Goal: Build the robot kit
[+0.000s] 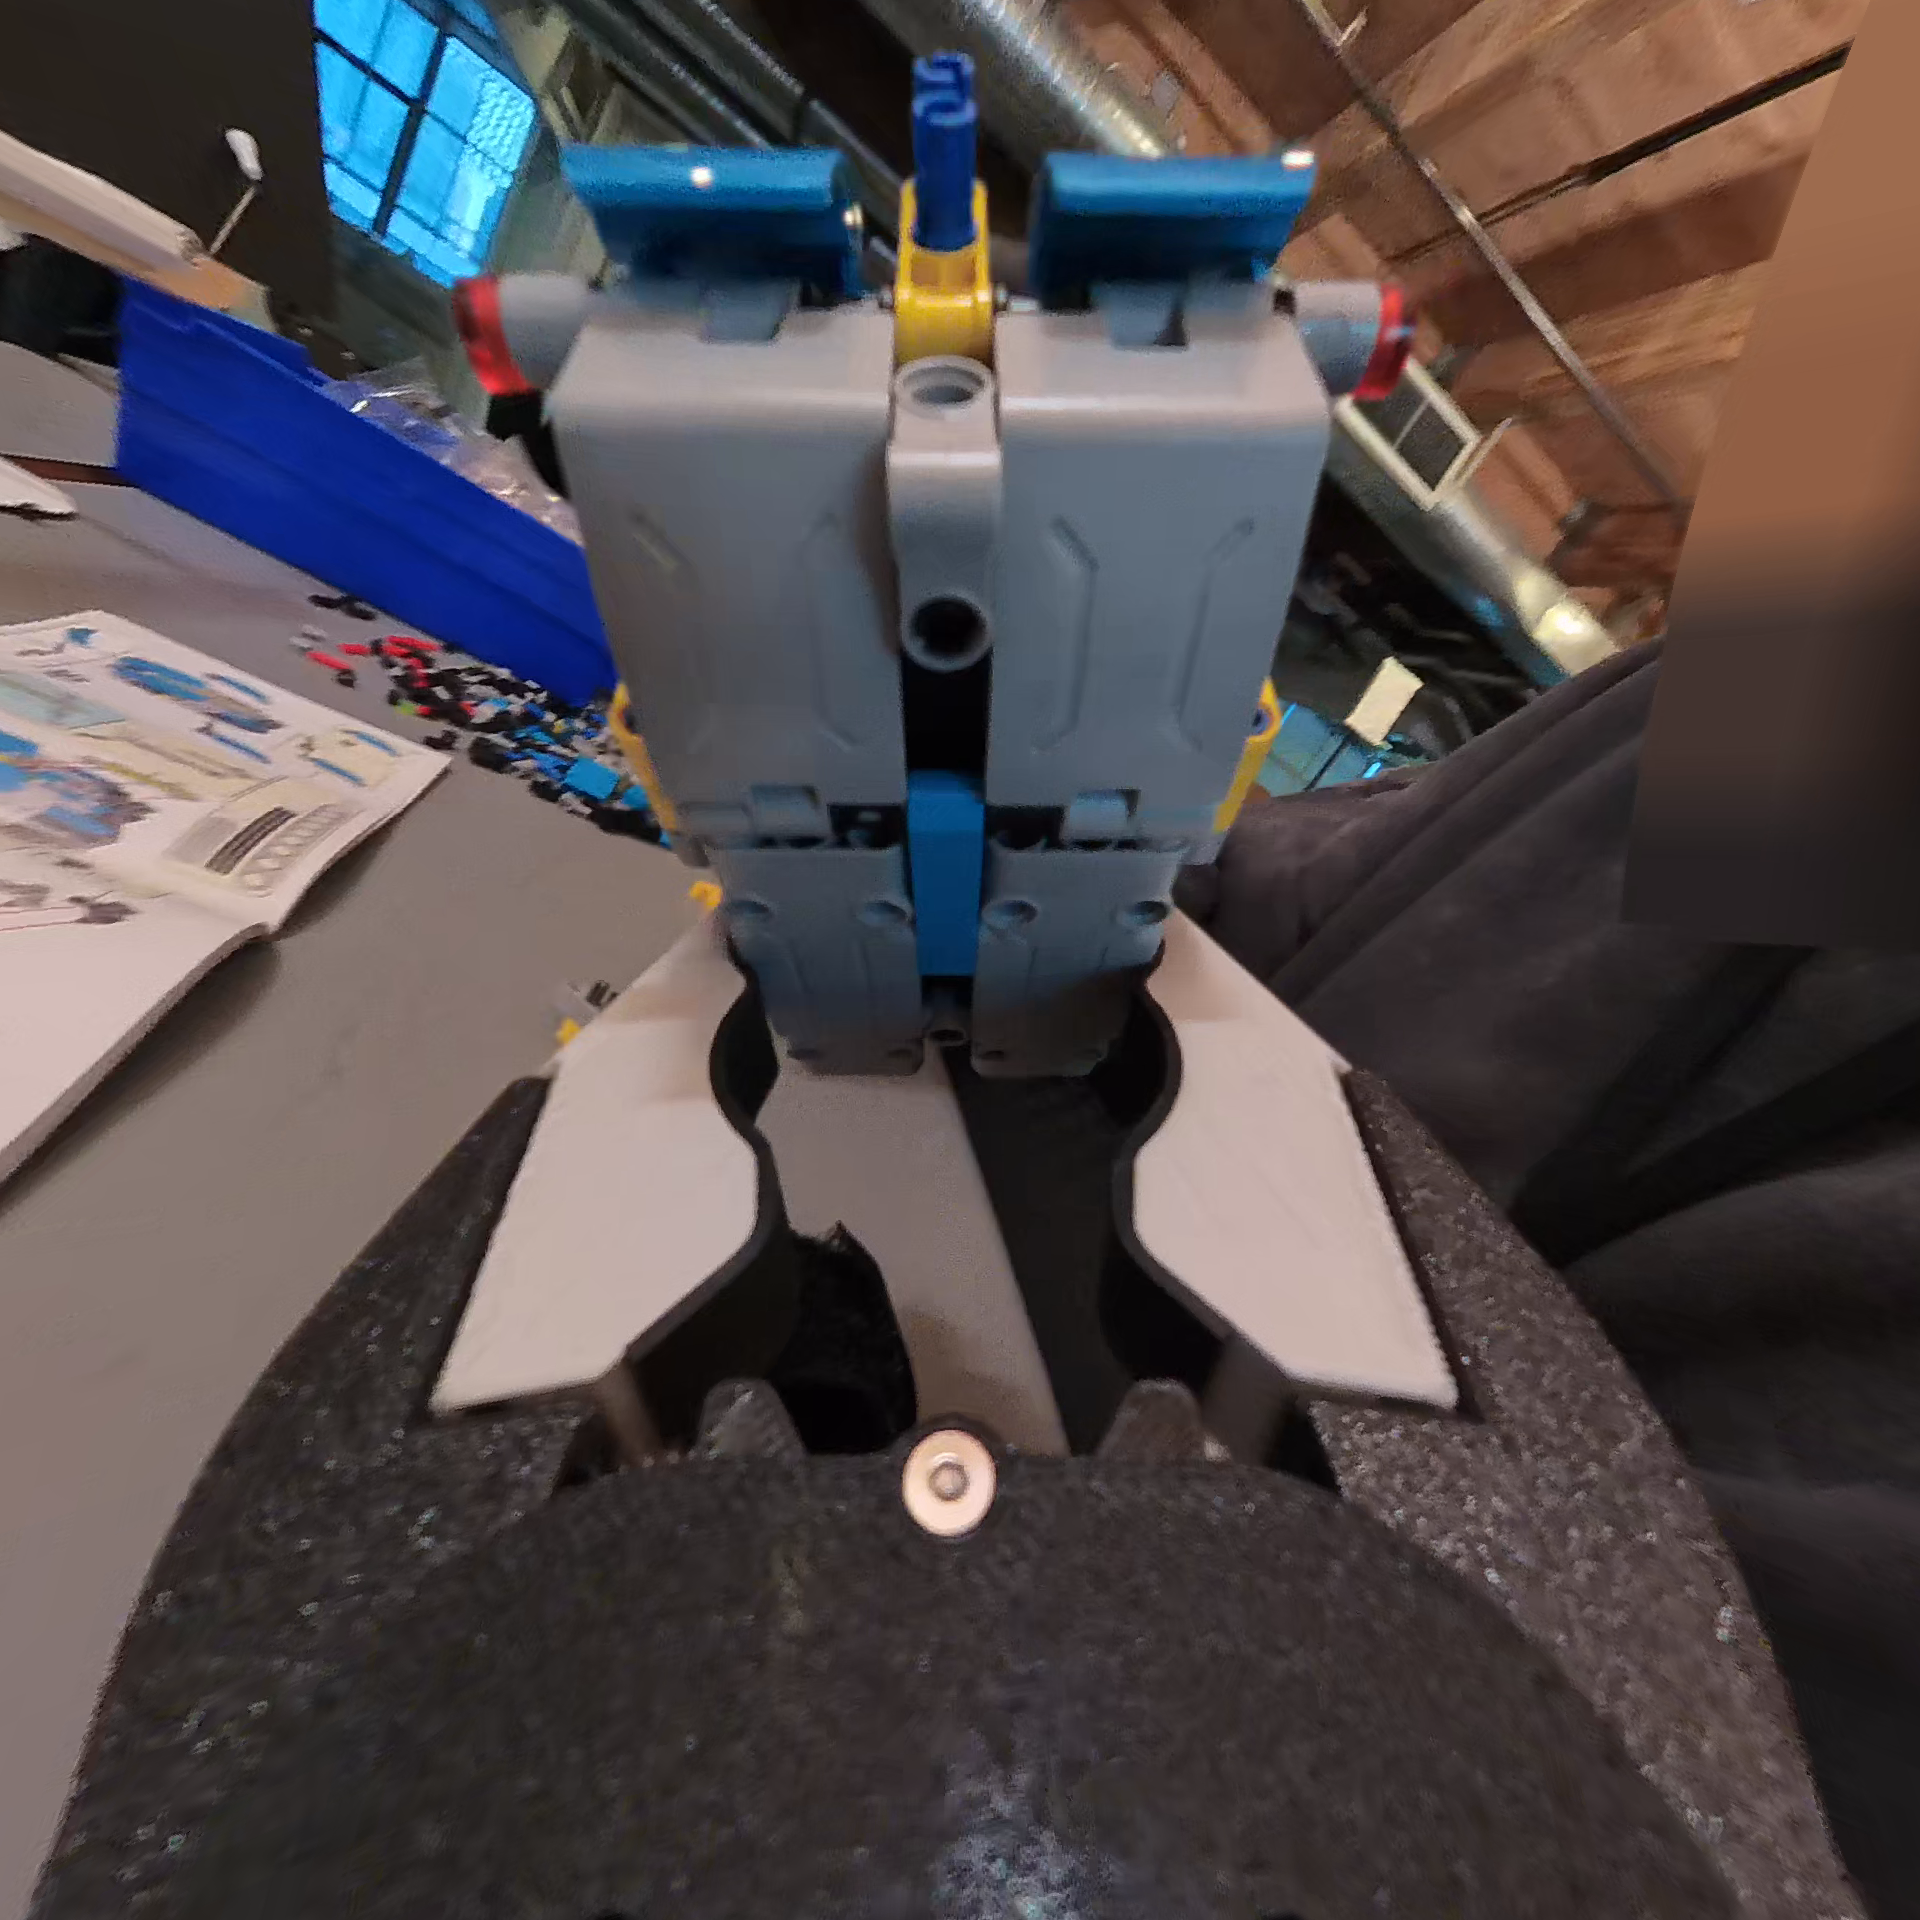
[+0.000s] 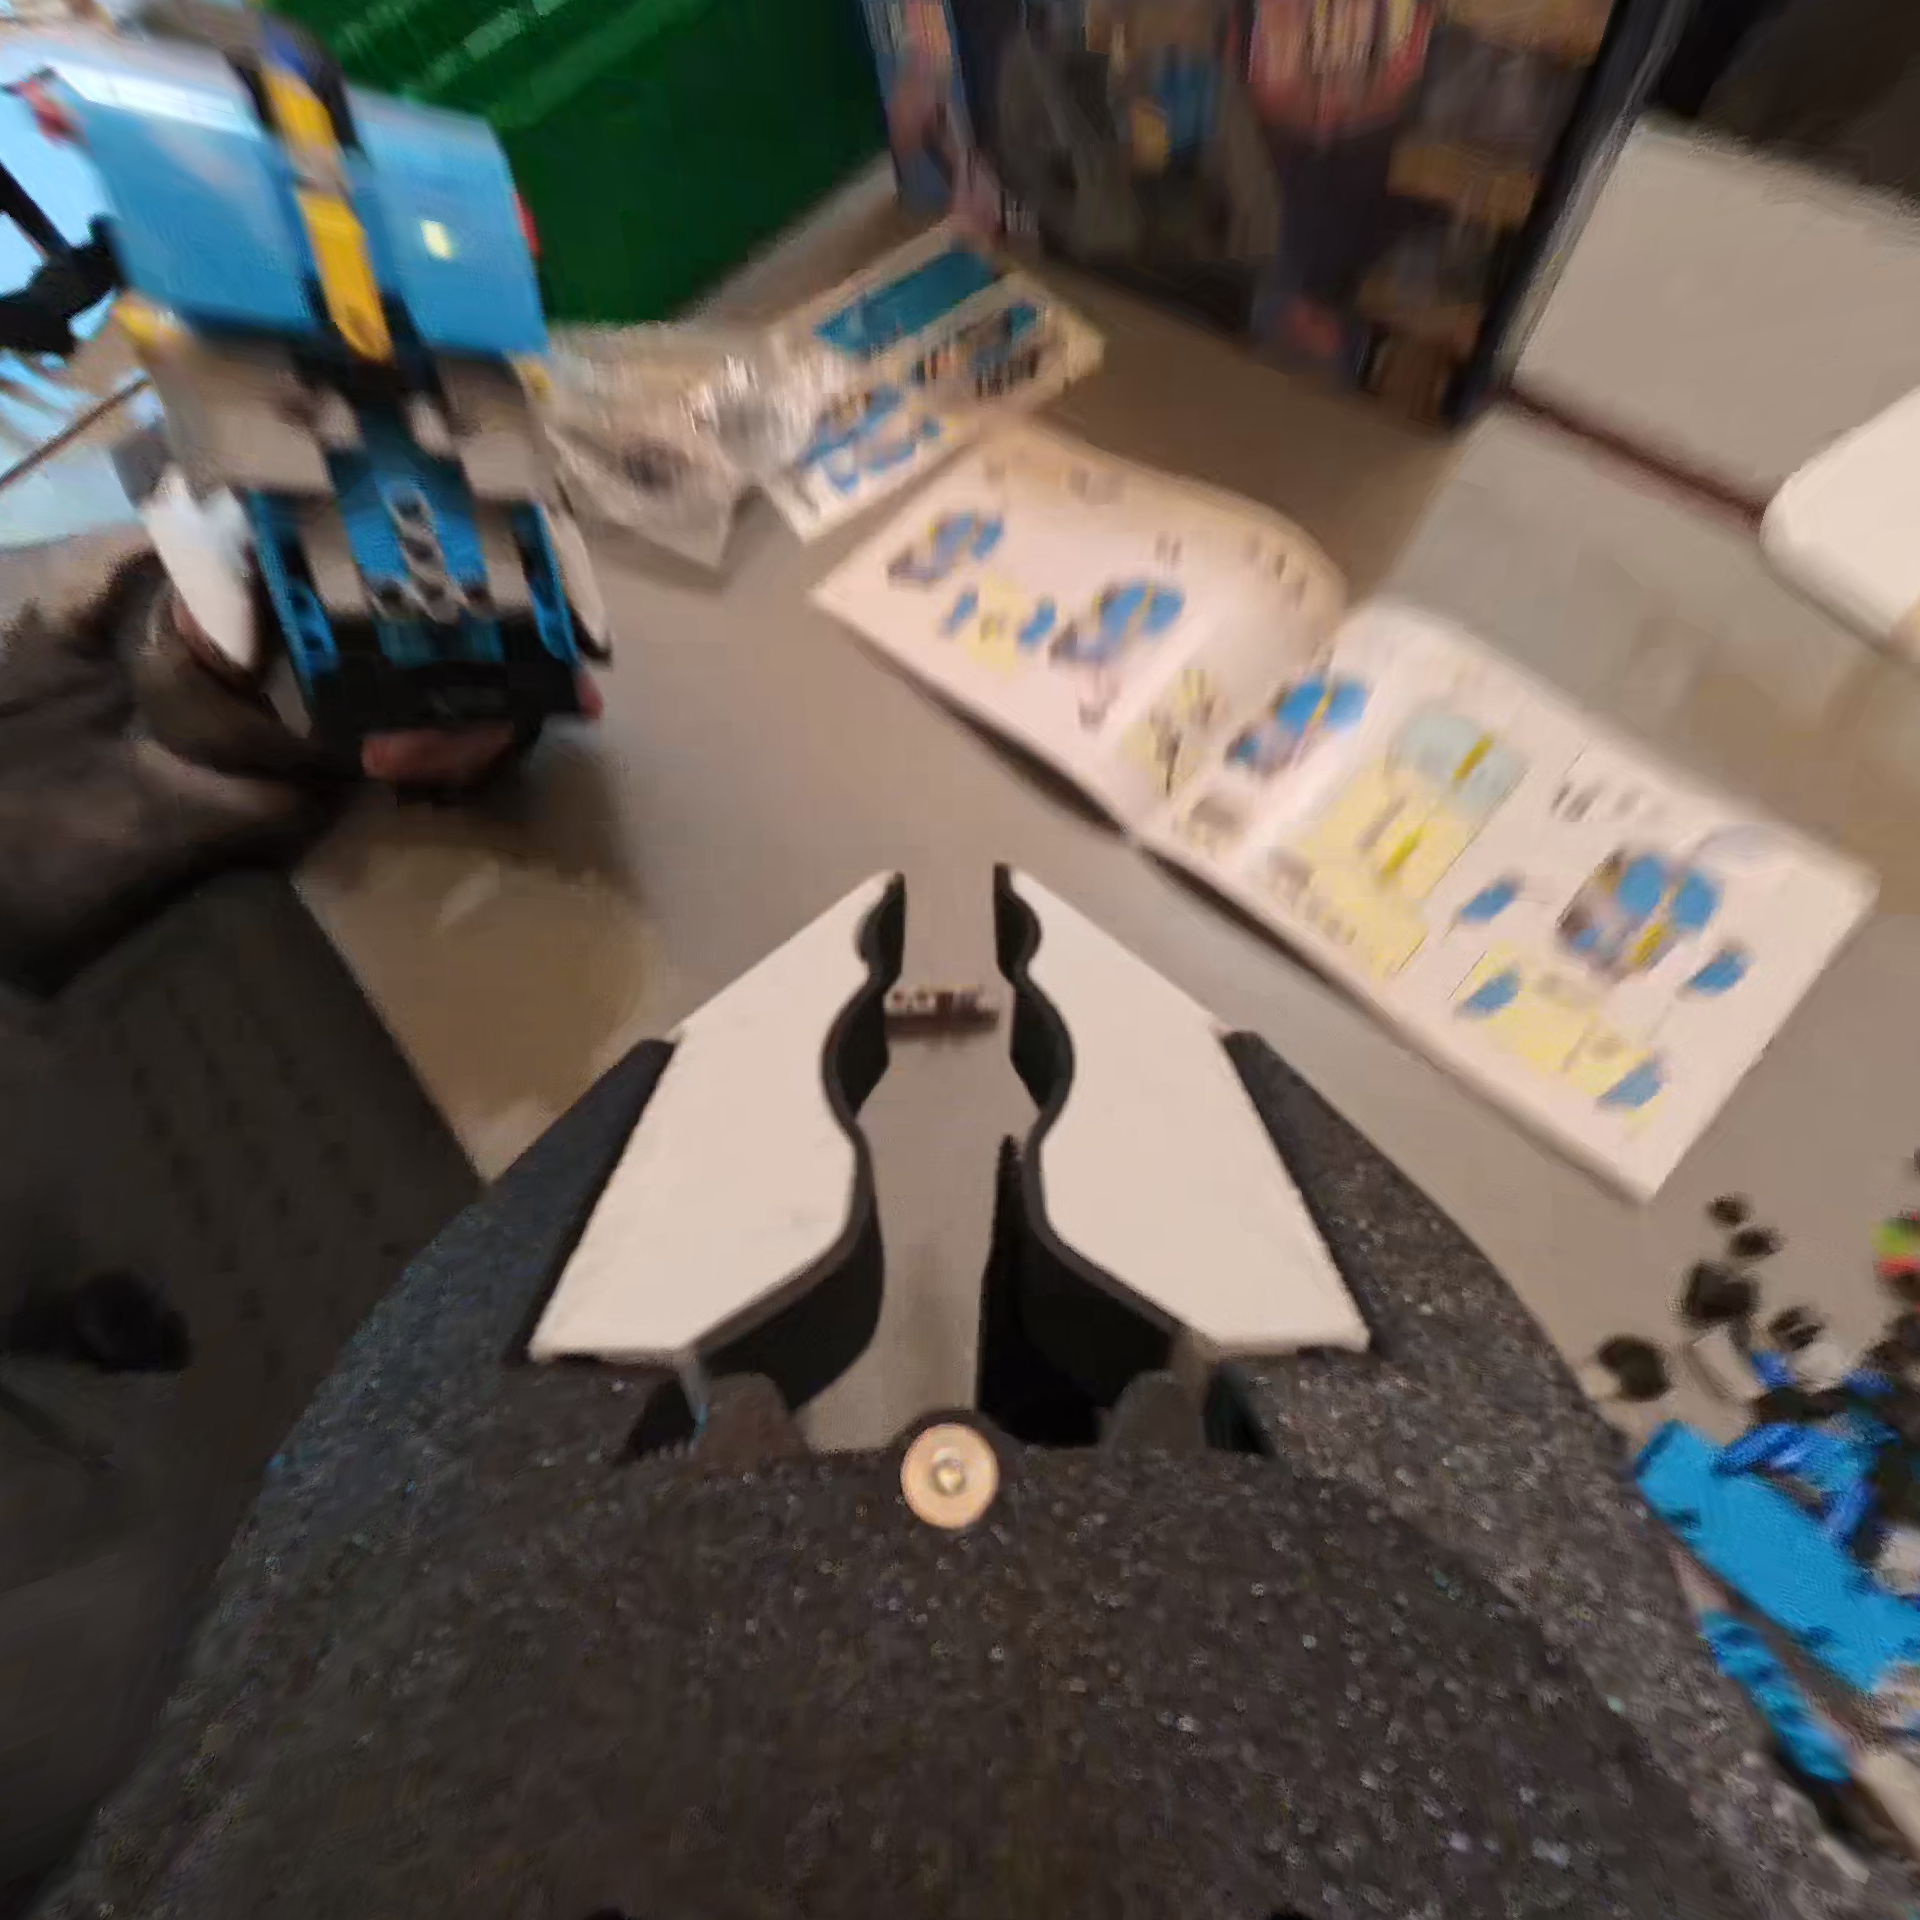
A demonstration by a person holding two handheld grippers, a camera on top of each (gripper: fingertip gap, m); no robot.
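Observation:
My left gripper (image 1: 945, 971) is shut on the lower end of a brick-built model (image 1: 940, 582) with grey panels, blue flaps, a yellow centre piece and red end caps. It holds the model raised above the grey table (image 1: 312, 1091). The same model (image 2: 343, 416) shows at the upper left of the right wrist view, blurred, with a hand (image 2: 436, 748) under it. My right gripper (image 2: 945, 878) hangs over the table (image 2: 727, 790), its jaws nearly together on a small dark piece (image 2: 940, 1006) that spans the gap between them.
An open instruction booklet (image 1: 156, 790) (image 2: 1351, 831) lies on the table. A blue bin (image 1: 343, 468) and loose small pieces (image 1: 499, 707) (image 2: 1818, 1455) lie nearby. A green crate (image 2: 675, 135) and a printed box (image 2: 1299, 156) stand at the back. Dark clothing (image 1: 1558, 1039) is at right.

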